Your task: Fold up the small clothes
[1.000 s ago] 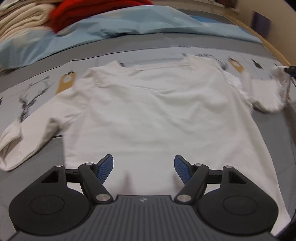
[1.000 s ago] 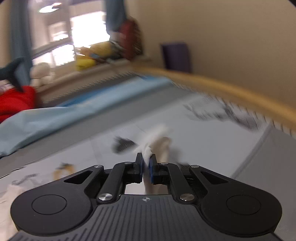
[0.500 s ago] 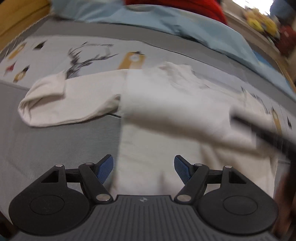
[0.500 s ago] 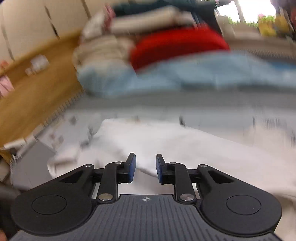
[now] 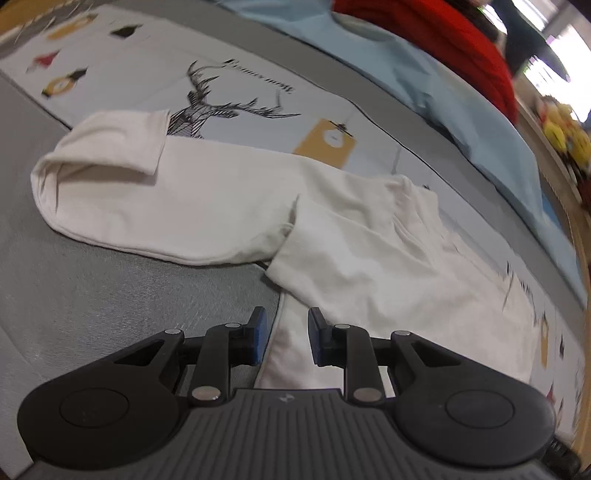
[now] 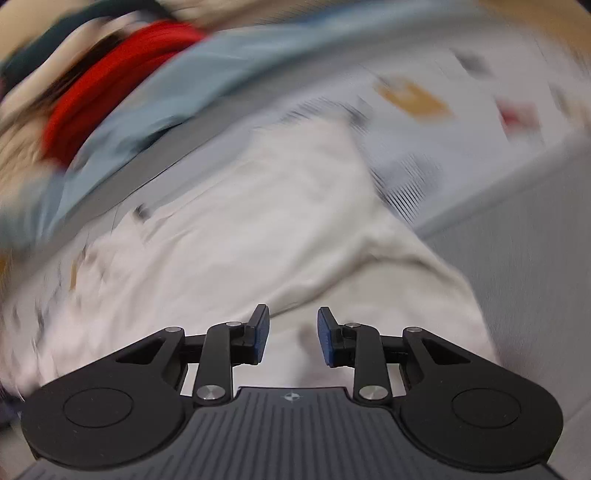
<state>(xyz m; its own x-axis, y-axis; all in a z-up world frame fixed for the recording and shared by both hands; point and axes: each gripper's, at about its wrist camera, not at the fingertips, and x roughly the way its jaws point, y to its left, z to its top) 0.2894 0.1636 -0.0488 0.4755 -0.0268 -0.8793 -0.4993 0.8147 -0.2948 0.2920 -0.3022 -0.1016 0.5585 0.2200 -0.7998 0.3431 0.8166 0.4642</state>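
A white long-sleeved shirt (image 5: 369, 258) lies spread on the printed grey bedsheet (image 5: 92, 295). Its left sleeve (image 5: 155, 192) stretches out to the left with the cuff end doubled back. The other sleeve lies folded across the body. My left gripper (image 5: 284, 334) is open and empty, low over the shirt's left side edge below the armpit. In the blurred right wrist view the shirt (image 6: 240, 236) fills the middle. My right gripper (image 6: 292, 334) is open and empty just above the cloth.
A light blue cloth (image 5: 461, 96) and a red garment (image 5: 454, 33) lie at the far side of the bed, with more stacked clothes behind them (image 6: 22, 155). Yellow toys (image 5: 561, 125) sit at the far right. The sheet's deer print (image 5: 218, 103) lies beyond the sleeve.
My right gripper let go of the right sleeve, which now lies across the shirt, and swung over the body. My left gripper moved left toward the left sleeve and narrowed its opening.
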